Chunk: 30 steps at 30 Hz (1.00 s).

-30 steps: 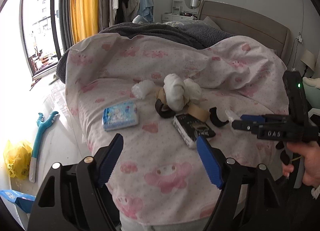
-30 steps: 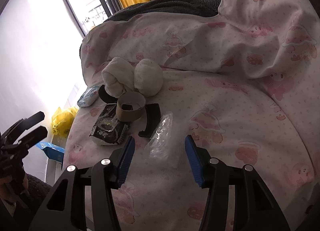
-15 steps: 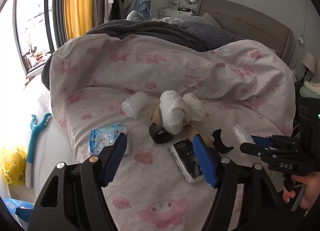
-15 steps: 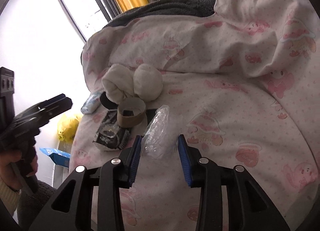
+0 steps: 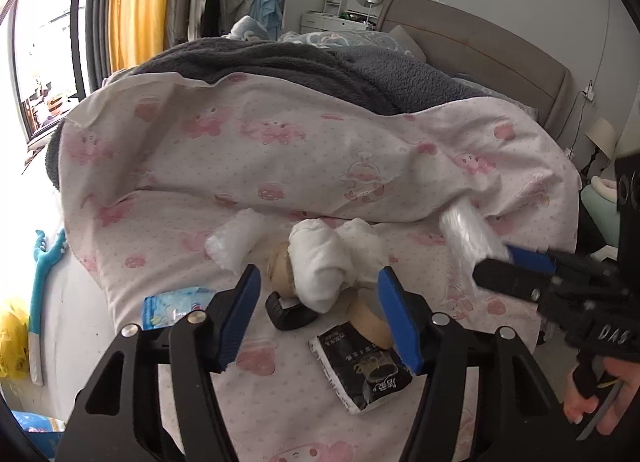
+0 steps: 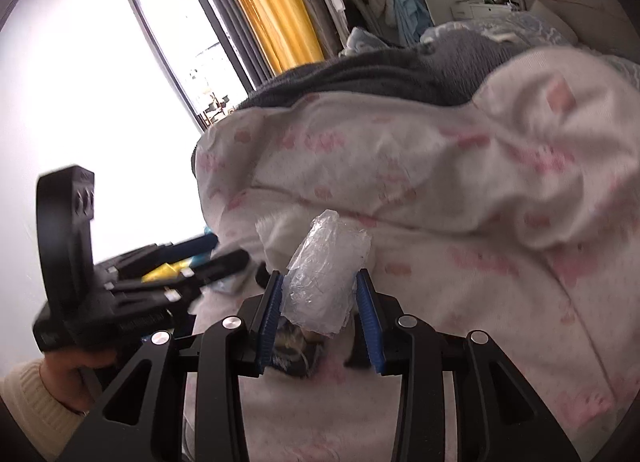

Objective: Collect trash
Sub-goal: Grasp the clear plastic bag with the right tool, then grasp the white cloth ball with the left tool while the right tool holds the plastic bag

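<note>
Left of the white sock bundle (image 5: 324,262): yellow plastic bag (image 5: 12,336) down on the floor, well apart from the bed, probably the trash destination. Then blue tissue pack (image 5: 172,304) near the quilt edge and crumpled clear plastic wrap (image 5: 232,240) just left of the bundle, both lying loose on the pink-print quilt (image 5: 320,150), likely dropped there as litter to collect.

Just below the bundle: black curved clip (image 5: 290,314), cardboard tape core (image 5: 366,320), black printed packet (image 5: 362,370), clustered and partly touching, none picked up yet.

Left gripper (image 5: 320,318) hovering low in front of the bundle, jaws wide apart, nothing between them, pointed at the clip and tape core; looks lined up for the next pick.

Right of the bundle: right gripper (image 6: 320,304) raised off the quilt, jaws closed in on a clear plastic bag (image 6: 324,282), pads pressing both sides, bag sticking out forward past the tips. Held up clear of the bedding, probably for carrying to the trash. Right hand (image 5: 600,402) wrapped round the handle, gripper aimed leftward across the bed. Right view motion-blurred, detail under the bag unclear.
</note>
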Each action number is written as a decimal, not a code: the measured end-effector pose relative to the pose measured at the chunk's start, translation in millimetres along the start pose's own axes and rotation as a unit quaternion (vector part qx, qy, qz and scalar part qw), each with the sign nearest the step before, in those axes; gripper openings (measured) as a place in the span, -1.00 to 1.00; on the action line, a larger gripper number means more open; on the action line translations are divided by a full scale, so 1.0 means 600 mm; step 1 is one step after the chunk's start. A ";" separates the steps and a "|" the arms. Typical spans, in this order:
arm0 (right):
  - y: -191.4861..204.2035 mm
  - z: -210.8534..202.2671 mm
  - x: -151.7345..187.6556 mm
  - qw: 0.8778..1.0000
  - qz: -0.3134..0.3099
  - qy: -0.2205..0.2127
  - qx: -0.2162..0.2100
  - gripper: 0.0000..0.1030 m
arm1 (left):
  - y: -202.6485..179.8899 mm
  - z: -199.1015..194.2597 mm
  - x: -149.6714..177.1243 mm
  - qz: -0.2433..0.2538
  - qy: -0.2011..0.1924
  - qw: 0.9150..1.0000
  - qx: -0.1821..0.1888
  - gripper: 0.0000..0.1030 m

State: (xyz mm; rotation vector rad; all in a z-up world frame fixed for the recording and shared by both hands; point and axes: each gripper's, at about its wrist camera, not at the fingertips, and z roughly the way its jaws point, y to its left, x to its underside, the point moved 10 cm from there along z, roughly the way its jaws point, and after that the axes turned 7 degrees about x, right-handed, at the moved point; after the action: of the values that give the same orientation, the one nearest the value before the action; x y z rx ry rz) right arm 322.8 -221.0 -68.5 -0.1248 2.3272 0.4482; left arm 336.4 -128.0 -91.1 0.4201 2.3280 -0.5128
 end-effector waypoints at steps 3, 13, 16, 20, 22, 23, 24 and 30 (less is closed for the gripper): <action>0.008 0.012 -0.034 1.000 -0.025 -0.010 0.015 -0.27 | 0.004 0.020 0.000 -0.008 0.009 1.000 0.013 0.10; 0.009 0.058 -0.089 1.000 0.008 -0.017 -0.004 -0.27 | 0.019 0.081 0.002 -0.041 0.036 0.998 0.040 -0.05; 0.018 0.066 -0.098 1.000 0.000 -0.019 -0.005 -0.27 | 0.017 0.099 0.006 -0.059 0.049 0.996 0.052 -0.20; 0.027 0.072 -0.095 1.000 -0.015 -0.015 -0.003 -0.27 | 0.003 0.098 0.003 -0.046 0.048 0.996 0.056 -0.45; 0.035 0.068 -0.095 0.999 -0.025 -0.019 -0.005 -0.27 | 0.001 0.097 0.005 -0.048 0.047 0.996 0.059 -0.50; 0.038 0.063 -0.097 0.999 -0.031 -0.024 -0.004 -0.27 | 0.001 0.096 0.006 -0.048 0.046 0.996 0.057 -0.51; 0.040 0.058 -0.101 0.999 -0.036 -0.030 -0.001 -0.27 | 0.002 0.095 0.005 -0.047 0.043 0.996 0.056 -0.52; 0.036 0.042 -0.107 0.999 -0.020 -0.037 -0.008 -0.27 | 0.004 0.034 -0.020 -0.040 -0.002 0.997 0.060 -0.52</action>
State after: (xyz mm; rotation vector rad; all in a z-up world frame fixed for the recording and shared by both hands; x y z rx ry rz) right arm 380.8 -194.7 -34.1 -0.1590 2.2446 0.4447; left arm 357.4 -137.6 -97.1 0.3842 2.3253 -0.6937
